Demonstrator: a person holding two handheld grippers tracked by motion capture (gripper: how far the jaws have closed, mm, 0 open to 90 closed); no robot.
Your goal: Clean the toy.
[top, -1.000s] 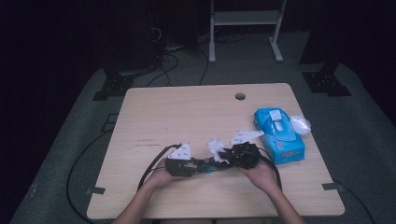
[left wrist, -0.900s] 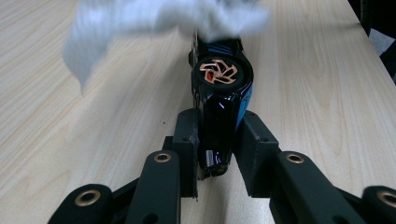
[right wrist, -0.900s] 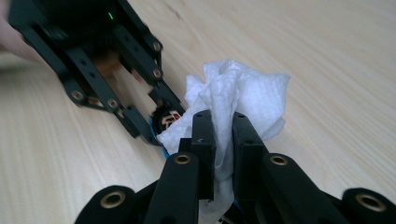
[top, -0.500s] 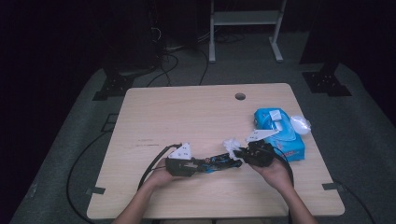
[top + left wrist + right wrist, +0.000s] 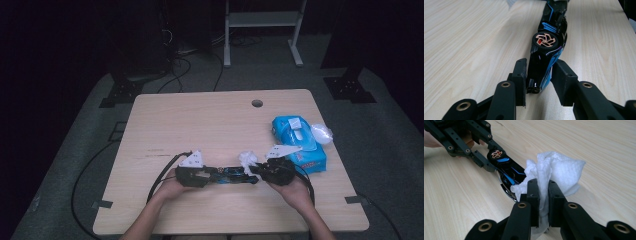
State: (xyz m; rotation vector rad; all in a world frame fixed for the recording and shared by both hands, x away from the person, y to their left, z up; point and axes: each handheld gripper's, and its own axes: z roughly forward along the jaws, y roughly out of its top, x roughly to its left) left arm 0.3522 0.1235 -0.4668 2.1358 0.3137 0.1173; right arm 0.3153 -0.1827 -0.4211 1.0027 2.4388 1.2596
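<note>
High view: overhead, near side, facing forward and down, far off. Both gripper views: close, low over the table point(image 5: 210, 125). All share the toy car point(image 5: 546, 55).

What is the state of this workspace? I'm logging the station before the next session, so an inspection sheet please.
Surface: light wooden table, bare apart from a cable hole.
Job's things: black and blue toy car lying on its side; white tissue against its far end.
Clutter: blue tissue pack at the right edge, with a crumpled clear wrapper beside it.
Grippers: left tongs grip the toy car, though the jaws have just been opening a little; right tongs are shut on the tissue.
Cables: gripper cable loops off the table; floor cables behind it.
Surroundings: white metal stand, grey floor, dark room.
</note>
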